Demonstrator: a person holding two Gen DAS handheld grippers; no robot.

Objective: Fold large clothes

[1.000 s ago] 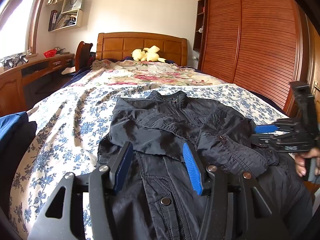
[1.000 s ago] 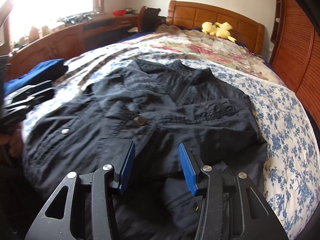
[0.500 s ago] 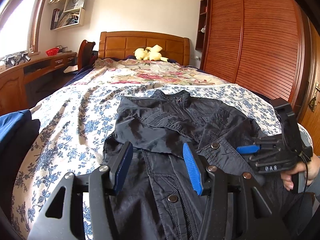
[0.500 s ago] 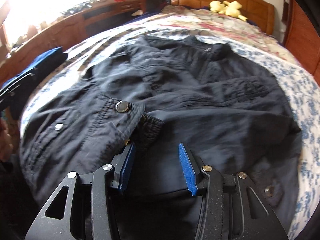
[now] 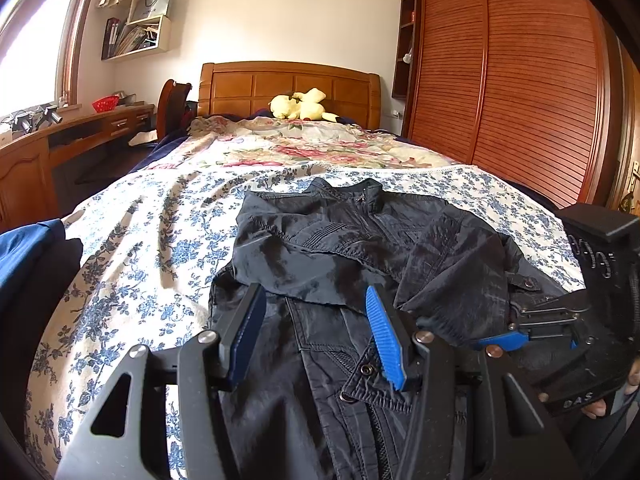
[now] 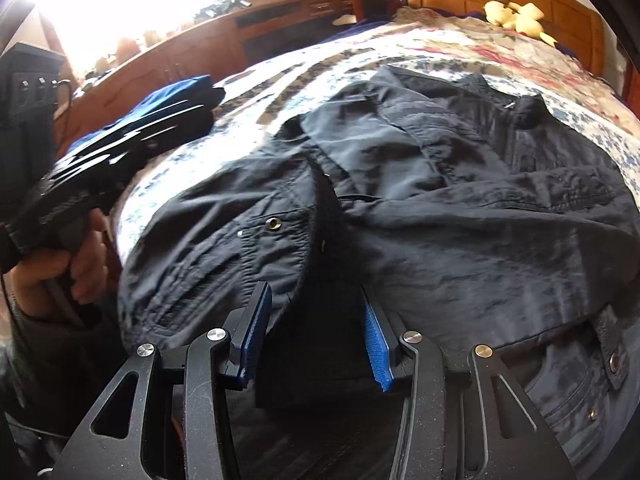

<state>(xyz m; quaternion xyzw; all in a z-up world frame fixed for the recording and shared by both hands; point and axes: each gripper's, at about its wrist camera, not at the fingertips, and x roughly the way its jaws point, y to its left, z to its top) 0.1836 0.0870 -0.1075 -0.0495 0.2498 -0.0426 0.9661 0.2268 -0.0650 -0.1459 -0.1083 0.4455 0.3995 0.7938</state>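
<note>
Both my tongs gape empty: left gripper over jacket hem, collar far ahead; right gripper nearer cuff.

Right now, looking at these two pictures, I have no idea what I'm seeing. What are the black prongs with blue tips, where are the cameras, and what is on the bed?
No robot here: a person holds a hand tool in each hand, each with two fingers and a camera looking along them. One picture is taken from the left gripper, the other from the right gripper. Each view also catches the other tool at its edge, with the person's hand around its grip. A dark jacket lies on the flowered bedspread, its sleeves folded across the front. Both grippers are open and hold nothing; the right one sits low over the jacket's hem. A yellow plush toy rests by the headboard.
</note>
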